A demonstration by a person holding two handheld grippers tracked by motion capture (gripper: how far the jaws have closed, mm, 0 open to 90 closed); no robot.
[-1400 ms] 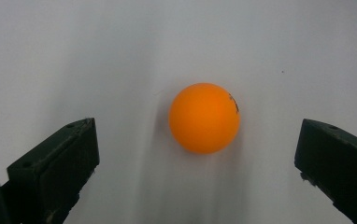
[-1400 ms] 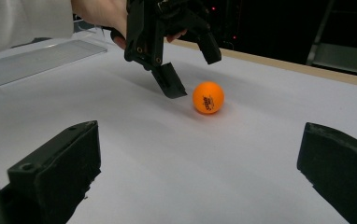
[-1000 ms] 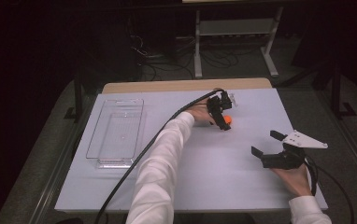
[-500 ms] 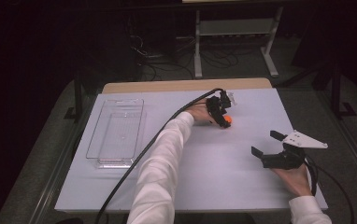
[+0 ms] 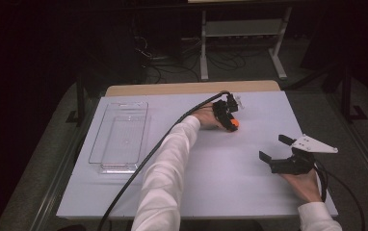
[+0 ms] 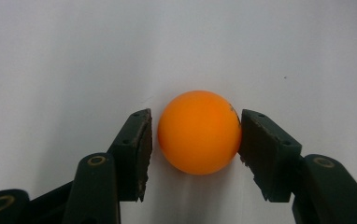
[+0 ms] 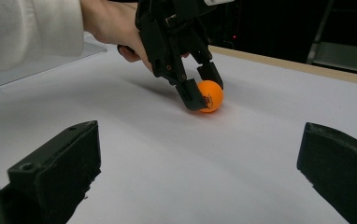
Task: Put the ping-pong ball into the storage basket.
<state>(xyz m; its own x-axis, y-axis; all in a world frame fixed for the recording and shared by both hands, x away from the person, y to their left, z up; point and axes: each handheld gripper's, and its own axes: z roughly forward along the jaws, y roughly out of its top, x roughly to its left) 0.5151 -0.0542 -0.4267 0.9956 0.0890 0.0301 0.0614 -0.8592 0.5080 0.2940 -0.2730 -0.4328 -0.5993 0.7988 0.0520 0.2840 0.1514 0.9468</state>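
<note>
The orange ball (image 6: 199,132) is found resting on the white surface (image 5: 211,183), towards its far middle, between the jaws of the left gripper (image 6: 195,140). The jaws have just been closing on it. In the left gripper view one pad appears to touch the ball's side, while a thin gap is seen at the other; in the right gripper view both fingertips are set against the ball low down, near the surface. A full pinch is therefore judged nearly made rather than confirmed, since the contact on the one side cannot be settled from these views. The low, level approach is judged to be chosen so that the round ball is caught across its widest part and is not squeezed out.

The right gripper (image 5: 276,149) is held at the near right of the surface, its jaws spread wide and nothing between them; it is pointed towards the ball and is judged to be kept on standby, well apart from the work.

A clear plastic tray (image 5: 119,134) is noted at the left of the surface, lengthwise, with nothing seen in it; it is judged the likely destination. Between ball and tray the surface is bare, apart from the person's own sleeve (image 5: 167,178) and the trailing cable (image 5: 138,178), which lie across that path.
</note>
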